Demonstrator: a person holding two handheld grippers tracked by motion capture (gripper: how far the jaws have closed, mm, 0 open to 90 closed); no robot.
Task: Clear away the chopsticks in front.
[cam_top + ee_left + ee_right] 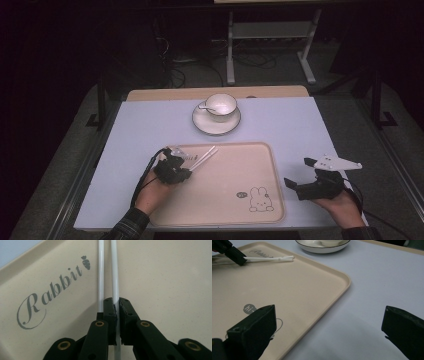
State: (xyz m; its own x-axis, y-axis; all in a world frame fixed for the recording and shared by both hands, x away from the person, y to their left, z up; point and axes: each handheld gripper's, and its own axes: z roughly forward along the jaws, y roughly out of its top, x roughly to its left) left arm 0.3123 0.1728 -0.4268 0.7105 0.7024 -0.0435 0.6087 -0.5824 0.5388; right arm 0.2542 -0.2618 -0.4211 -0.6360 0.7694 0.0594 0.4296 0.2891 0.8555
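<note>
a dark room lies behind a table [125, 130] with a pale blue top; on it sits a beige tray [235, 170] with a rabbit drawing near its right front corner and the word "rabbit" printed at its left rear; beyond the tray stands a saucer [216, 123] carrying a white cup [221, 104]; a pair of white chopsticks [204, 157] lies side by side over the tray's rear left part, tips pointing toward the saucer; the left gripper [186, 169] is over the tray's left side, its jaws clenched on one of the chopsticks; in the left gripper view [117, 308] the right stick runs between the two pads while the other passes just beside the left jaw; whether the sticks rest on the tray or hang just above it i cannot tell; the right gripper [297, 175] rests on the table just right of the tray, jaws wide apart and grasping nothing; in the right gripper view [329, 325] the tray's corner and bare table show between them.
</note>
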